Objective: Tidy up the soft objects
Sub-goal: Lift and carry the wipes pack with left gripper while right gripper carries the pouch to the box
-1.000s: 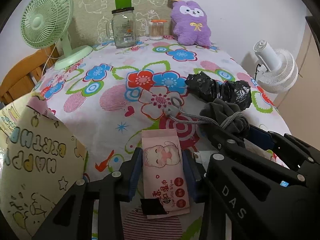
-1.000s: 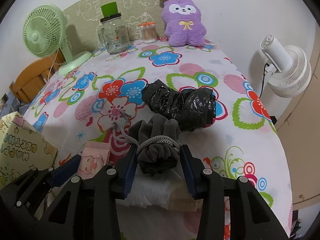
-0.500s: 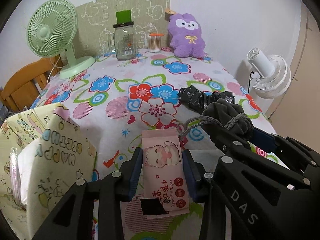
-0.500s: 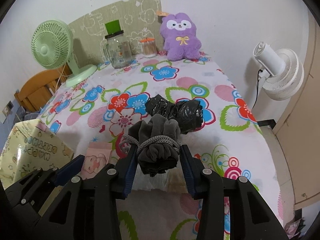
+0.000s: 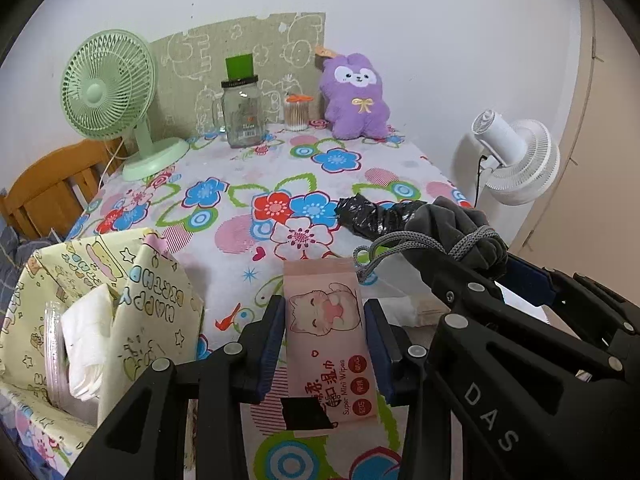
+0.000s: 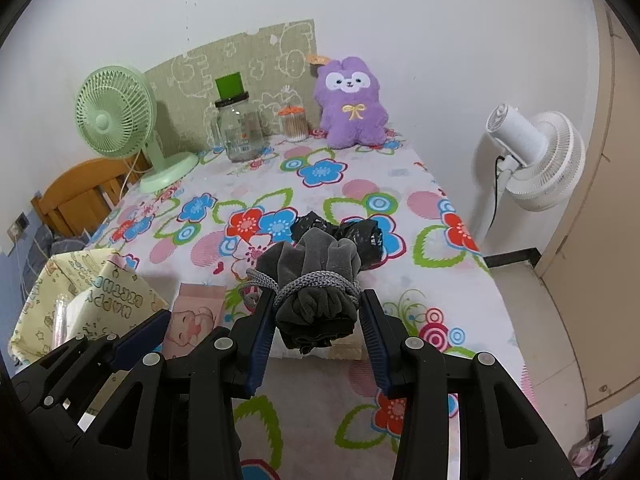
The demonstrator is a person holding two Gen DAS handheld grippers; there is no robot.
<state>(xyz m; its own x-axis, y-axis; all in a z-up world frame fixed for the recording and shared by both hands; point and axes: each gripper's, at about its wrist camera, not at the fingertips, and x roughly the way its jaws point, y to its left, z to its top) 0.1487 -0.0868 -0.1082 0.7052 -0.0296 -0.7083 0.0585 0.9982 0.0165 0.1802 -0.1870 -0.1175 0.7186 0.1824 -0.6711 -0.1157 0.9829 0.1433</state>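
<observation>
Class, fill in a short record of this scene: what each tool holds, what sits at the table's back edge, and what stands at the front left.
left tool: shut on pink wet-wipes packet
right tool: shut on grey cloth bundle tied with cord
back edge: purple plush toy, glass jar, green desk fan
front left: yellow birthday-print bag
mid-table: crumpled black plastic bag

left gripper (image 5: 324,332): black plastic body showing angular ribbed arms, round silver screws sitting along them
left gripper fingers (image 5: 273,344): dark blue ridged pads lining the inner faces
right gripper (image 6: 318,332): black frame carrying silver screw heads, triangular cut-outs opening toward 6 o'clock
right gripper fingers (image 6: 372,340): dark blue ridged pads
marking: white letters "DAS" showing on the right gripper's side, at 4 o'clock in the left wrist view
</observation>
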